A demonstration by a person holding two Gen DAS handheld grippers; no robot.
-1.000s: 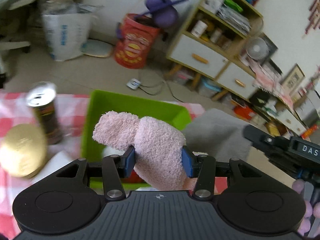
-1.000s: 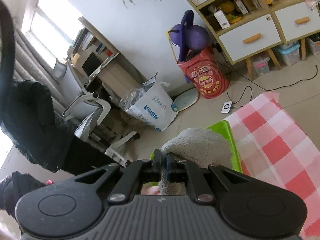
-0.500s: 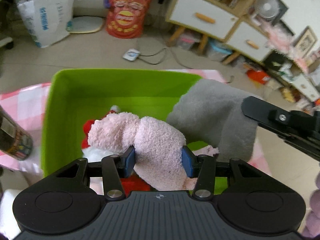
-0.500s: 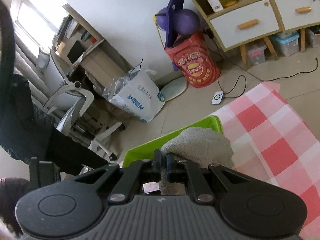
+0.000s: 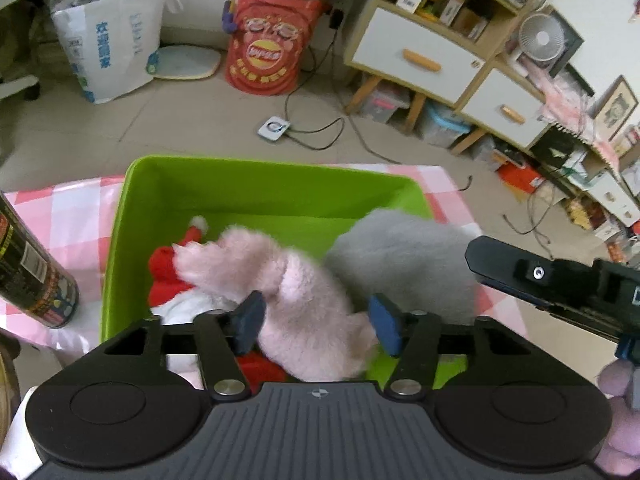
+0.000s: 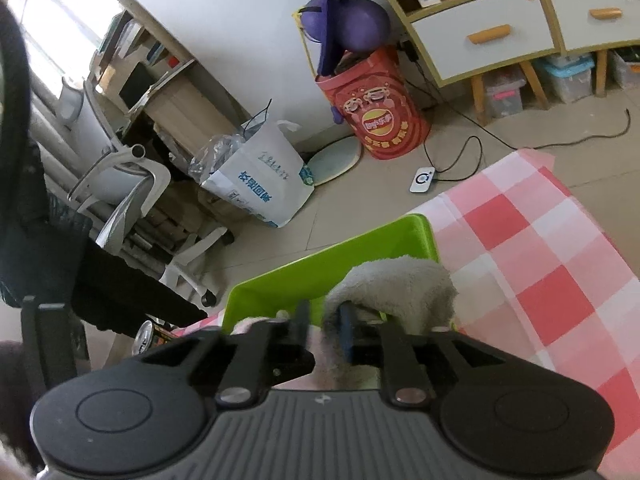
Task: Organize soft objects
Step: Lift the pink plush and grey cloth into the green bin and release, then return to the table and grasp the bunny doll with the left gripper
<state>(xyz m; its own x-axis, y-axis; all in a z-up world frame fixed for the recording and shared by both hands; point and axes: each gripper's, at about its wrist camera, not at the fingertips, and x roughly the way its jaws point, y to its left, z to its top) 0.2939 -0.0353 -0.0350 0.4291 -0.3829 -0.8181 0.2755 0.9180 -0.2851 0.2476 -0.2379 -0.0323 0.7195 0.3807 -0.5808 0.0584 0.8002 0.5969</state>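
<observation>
Pink plush between opening jaws

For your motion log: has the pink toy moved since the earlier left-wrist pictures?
Yes. The pink toy was above the green bin's near edge; now it hangs lower, inside the bin, over a red toy.

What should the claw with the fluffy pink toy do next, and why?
Probably lift the left claw straight up and away. Its jaws are opening, and the fluffy pink plush toy between them already sits inside the bright green plastic bin, on top of the red and white plush.
</observation>
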